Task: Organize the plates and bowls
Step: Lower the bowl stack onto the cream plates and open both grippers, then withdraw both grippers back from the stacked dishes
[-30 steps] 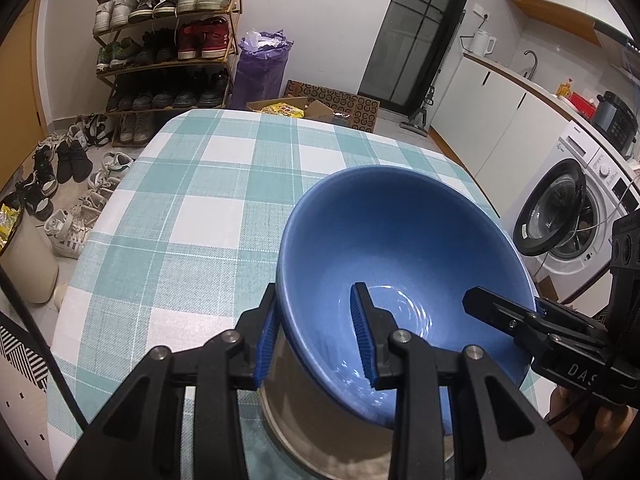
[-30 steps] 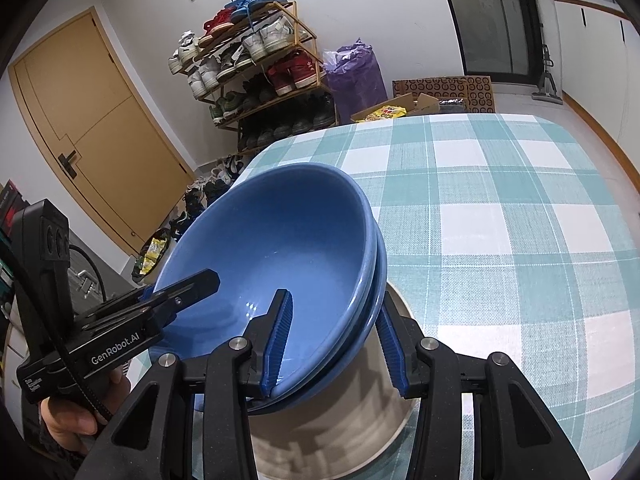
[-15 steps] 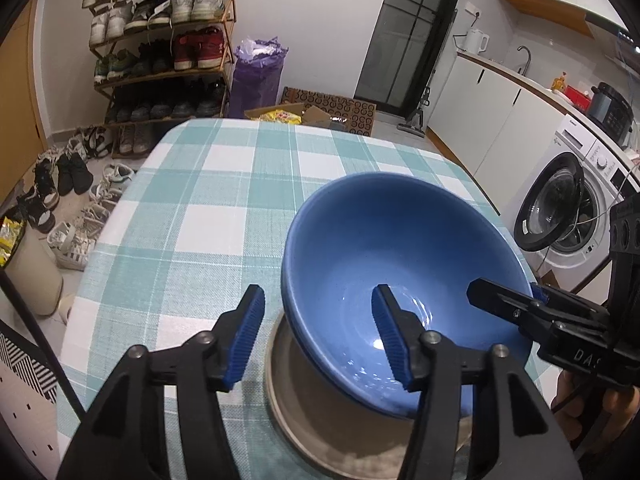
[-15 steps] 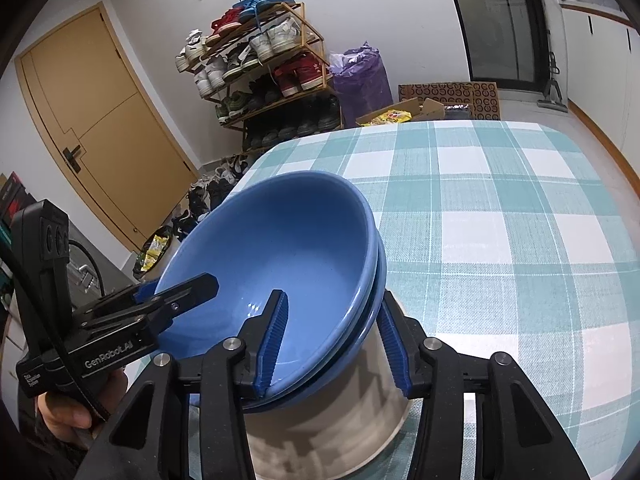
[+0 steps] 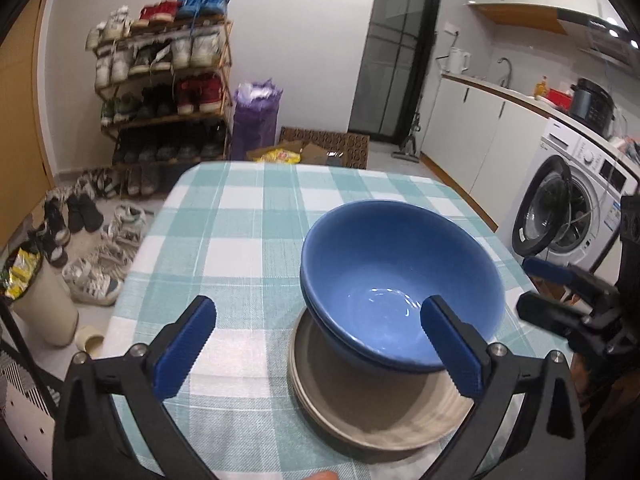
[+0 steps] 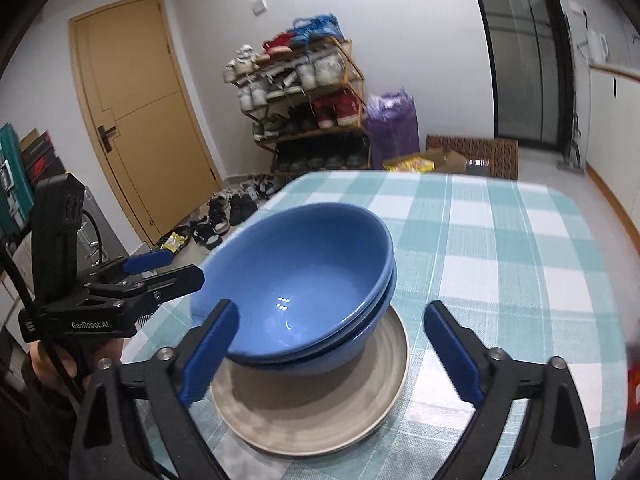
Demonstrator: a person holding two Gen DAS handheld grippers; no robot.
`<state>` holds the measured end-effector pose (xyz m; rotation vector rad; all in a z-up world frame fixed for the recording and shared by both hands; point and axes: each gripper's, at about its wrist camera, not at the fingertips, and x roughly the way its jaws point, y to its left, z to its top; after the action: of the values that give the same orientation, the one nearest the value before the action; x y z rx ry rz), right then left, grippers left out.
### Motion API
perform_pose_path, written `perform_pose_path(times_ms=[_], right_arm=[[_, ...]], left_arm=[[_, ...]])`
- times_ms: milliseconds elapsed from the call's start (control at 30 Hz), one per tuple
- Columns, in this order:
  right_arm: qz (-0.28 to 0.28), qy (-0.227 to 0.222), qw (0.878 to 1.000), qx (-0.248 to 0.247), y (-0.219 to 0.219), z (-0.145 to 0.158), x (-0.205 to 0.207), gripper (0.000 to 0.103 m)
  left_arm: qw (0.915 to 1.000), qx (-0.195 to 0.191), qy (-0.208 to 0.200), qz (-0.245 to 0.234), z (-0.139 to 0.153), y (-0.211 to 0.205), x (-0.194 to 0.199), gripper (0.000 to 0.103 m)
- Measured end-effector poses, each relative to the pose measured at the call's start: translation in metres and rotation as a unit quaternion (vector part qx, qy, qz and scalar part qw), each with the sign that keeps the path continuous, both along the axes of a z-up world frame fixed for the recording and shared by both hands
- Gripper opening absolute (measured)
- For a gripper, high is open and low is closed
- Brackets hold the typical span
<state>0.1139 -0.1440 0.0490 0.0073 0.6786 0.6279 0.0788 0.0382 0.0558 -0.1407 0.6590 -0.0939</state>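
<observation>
I'm spreading both grippers wide, holding nothing, but the bowls ahead are sitting off-centre on the plates, risking a tip if nudged.

Both views are fisheye and sit just behind the fingers of a hand-held gripper, looking forward and down across the checked counter from its near edge.

The left wrist view stands close at the stack's left side, facing the shoe rack and, to the right, the washing machine.

The right wrist view stands close at the stack's right side, facing the door and the same shoe rack.

They share the blue bowls on the plates, the counter top and the far wall. Each catches the other hand-held gripper at its edge, somewhat blurred.
</observation>
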Motion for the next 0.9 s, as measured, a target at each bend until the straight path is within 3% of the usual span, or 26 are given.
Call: perform_pose_path(times_ms=[200,400,667,900], right_arm=[[0.001,-0.050,0.999,0.022,-0.015,0.012,-0.028,0.102],[-0.005,-0.073,0.997,0.023,-0.027,0.015,-0.046,0.102],[-0.006,-0.087,0.996,0.007,-0.034,-0.006,-0.067,0.102],[-0.007,-0.088,0.996,-0.009,-0.034,-0.029,-0.078,0.102]], left_arm=[[0.9992,0.034,-0.023,0.001,-0.001,0.000,-0.026,0.103],[0.9989,0.033,-0.031,0.013,-0.012,0.006,-0.044,0.103],[0.9963,0.056,-0.060,0.025,-0.027,0.001,-0.061,0.103],[0.9938,0.052,-0.081,0.055,-0.038,0.002,-0.072,0.103]])
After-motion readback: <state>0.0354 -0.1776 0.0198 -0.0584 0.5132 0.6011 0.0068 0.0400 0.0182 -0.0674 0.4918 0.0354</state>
